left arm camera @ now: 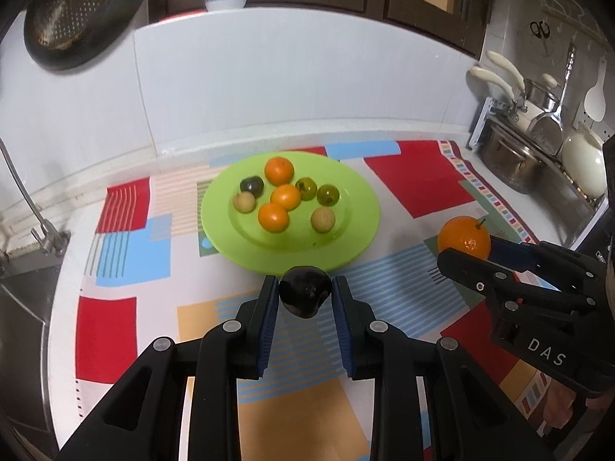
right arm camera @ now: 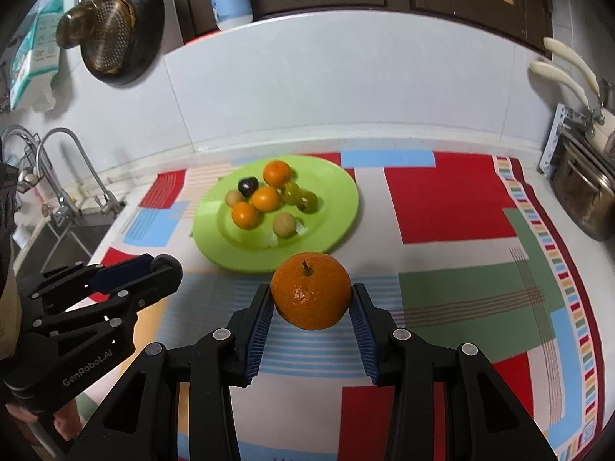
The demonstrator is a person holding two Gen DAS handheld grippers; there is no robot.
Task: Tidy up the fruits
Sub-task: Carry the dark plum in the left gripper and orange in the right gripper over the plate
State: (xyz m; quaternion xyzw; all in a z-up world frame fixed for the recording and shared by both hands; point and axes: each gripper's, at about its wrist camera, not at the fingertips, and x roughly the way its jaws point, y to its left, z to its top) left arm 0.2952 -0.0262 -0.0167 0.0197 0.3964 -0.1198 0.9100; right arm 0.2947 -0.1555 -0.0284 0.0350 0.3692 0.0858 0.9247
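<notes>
Two fruits held off the table: left tool (left arm camera: 305,296) clenched on small dark plum (left arm camera: 305,291), lower centre; right tool (right arm camera: 312,301) grips mandarin (right arm camera: 311,290) mid-girth. Both light, roundish, squashable; plum skin slick. Green plate (left arm camera: 361,207) just beyond

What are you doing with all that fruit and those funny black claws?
A person is sorting fruit with a claw in each hand. The left gripper is shut on a dark plum, and the right gripper is shut on an orange. Both fruits are held up above the colourful cloth, in front of the green plate, which already holds eight small fruits.
</notes>
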